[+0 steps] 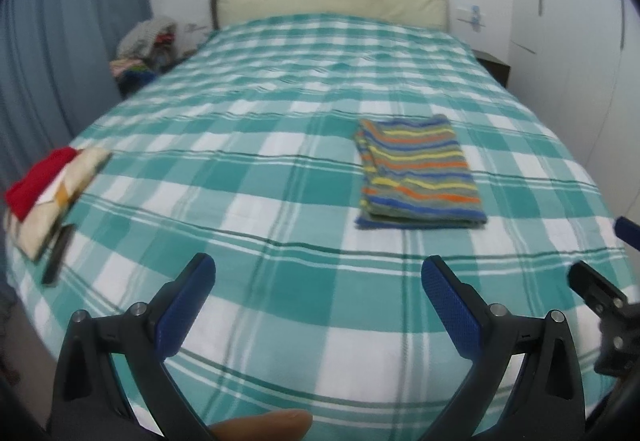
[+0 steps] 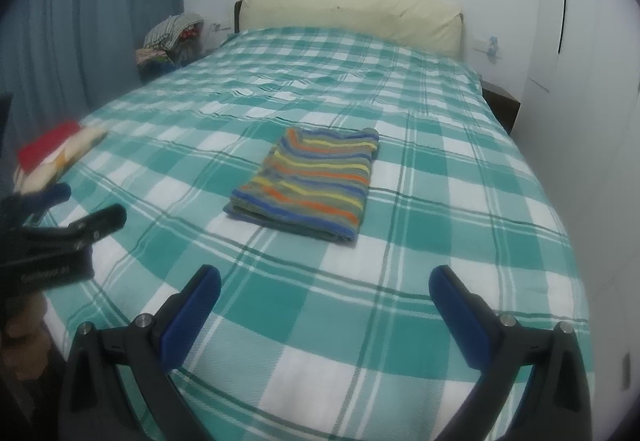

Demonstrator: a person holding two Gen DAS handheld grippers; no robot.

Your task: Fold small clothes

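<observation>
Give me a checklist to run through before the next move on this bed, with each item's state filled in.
1. Left gripper open and holding nothing: ok.
2. Right gripper open and holding nothing: ok.
3. Striped garment folded flat on the bedspread: ok.
4. Both grippers apart from the striped garment: ok.
5. Small stack of clothes at the bed's left edge neatly squared: cannot tell, blurred.
6. Another unfolded garment within easy reach: cannot tell; only a heap of laundry shows beyond the bed's far left corner.
</observation>
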